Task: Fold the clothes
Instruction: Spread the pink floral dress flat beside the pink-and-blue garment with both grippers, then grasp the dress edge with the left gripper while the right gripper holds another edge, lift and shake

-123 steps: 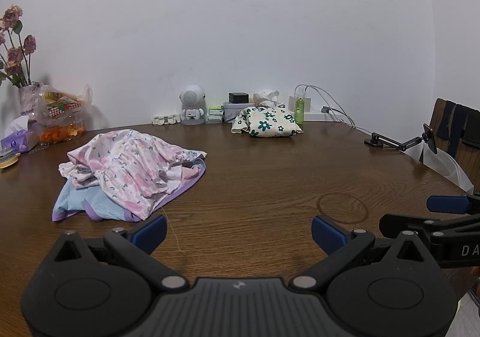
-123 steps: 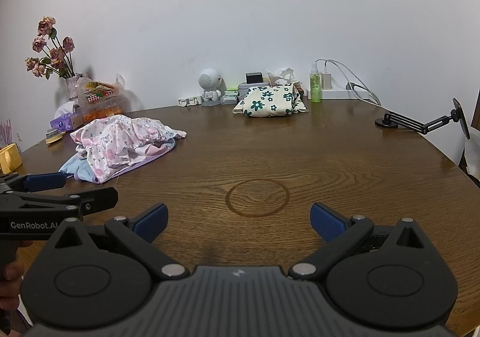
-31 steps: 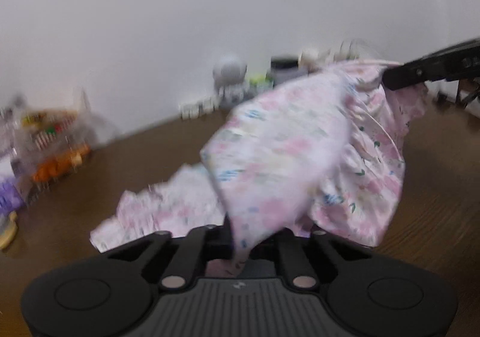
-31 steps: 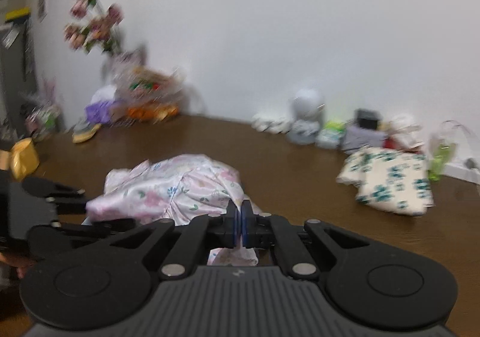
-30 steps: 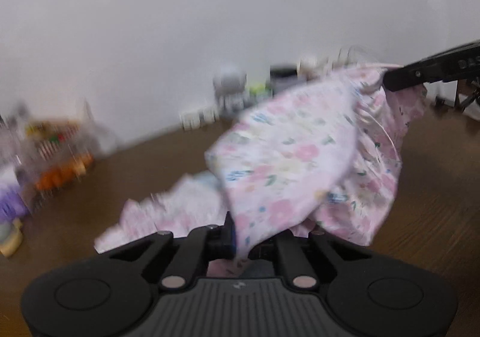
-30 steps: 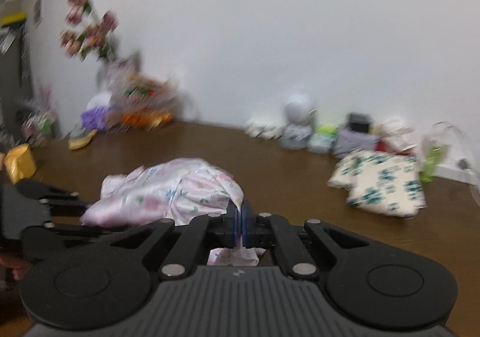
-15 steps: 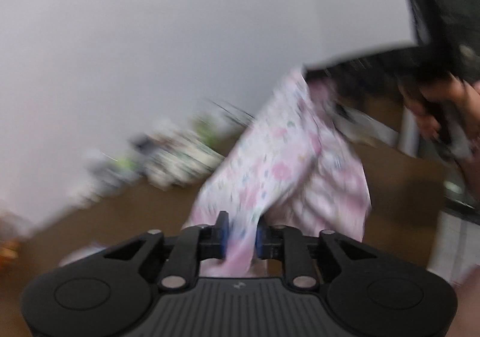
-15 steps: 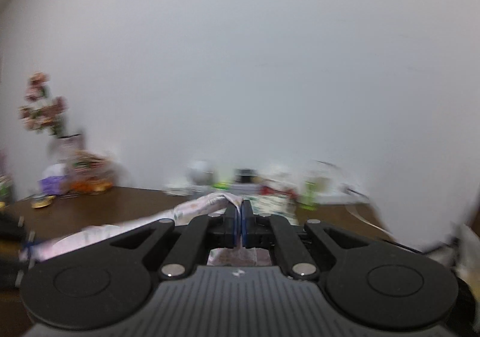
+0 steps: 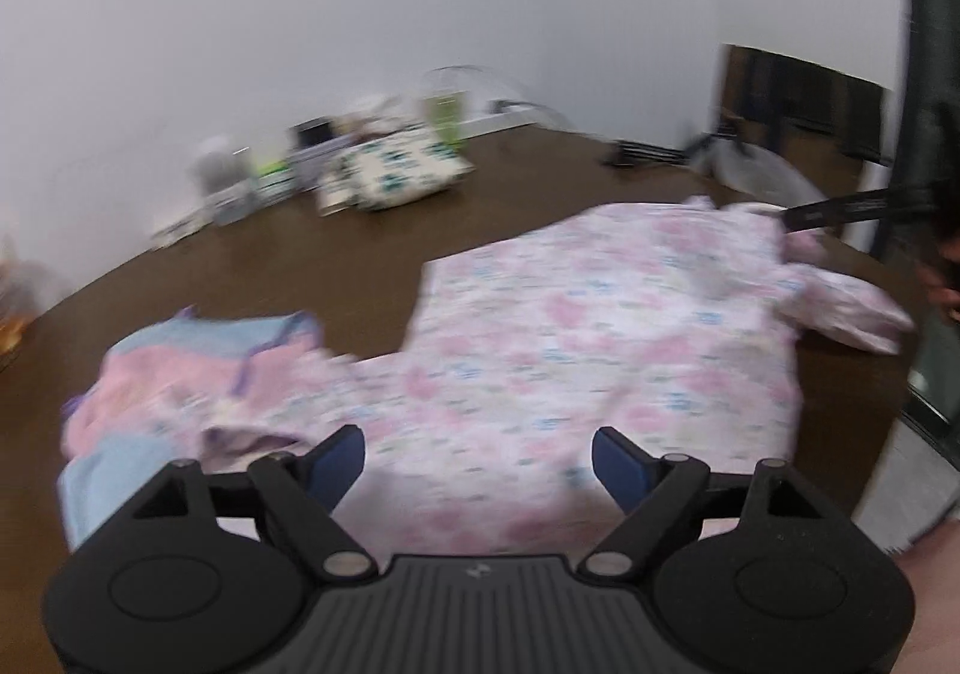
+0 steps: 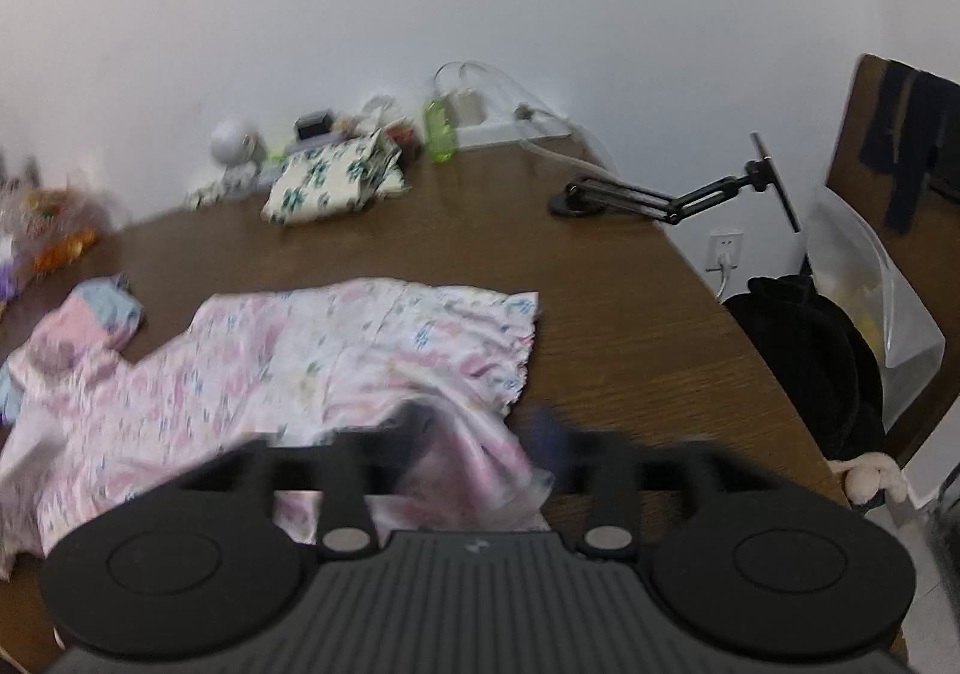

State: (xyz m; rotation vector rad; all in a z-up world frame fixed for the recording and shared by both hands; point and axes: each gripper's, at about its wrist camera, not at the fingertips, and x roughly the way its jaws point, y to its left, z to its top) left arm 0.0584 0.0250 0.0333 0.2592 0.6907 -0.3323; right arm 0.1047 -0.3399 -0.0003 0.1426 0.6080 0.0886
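Both views are motion-blurred, so fine print detail on the fabrics cannot be read. In the right wrist view the right gripper (image 10: 480,434) is smeared: its blue pads show as dark streaks with a gap between them, and a fold of cloth lies in that gap, so the jaws appear parted, but whether they touch the cloth cannot be told. In the left wrist view the left gripper (image 9: 478,455) is sharper; its jaws stand wide apart above the cloth, clamped on nothing. The pink floral garment (image 9: 600,326) lies spread mostly flat on the brown wooden counter (image 9: 300,254), white-pink with small blue and green marks, with a ruffled hem visible at 2 o'clock in the right wrist view. Its near edge passes under both gripper bodies and is hidden there. One sleeve trails off toward 3 o'clock in the left wrist view, near the counter edge. A second light blue and pink garment (image 9: 198,350) lies bunched at 9 o'clock, touching the floral one; their boundary is unclear. A folded white cloth with green flowers (image 10: 333,182) rests well apart at 11 o'clock near the wall, beside a green bottle (image 10: 440,131). A black articulated stand (image 10: 654,197) sits at 2 o'clock.
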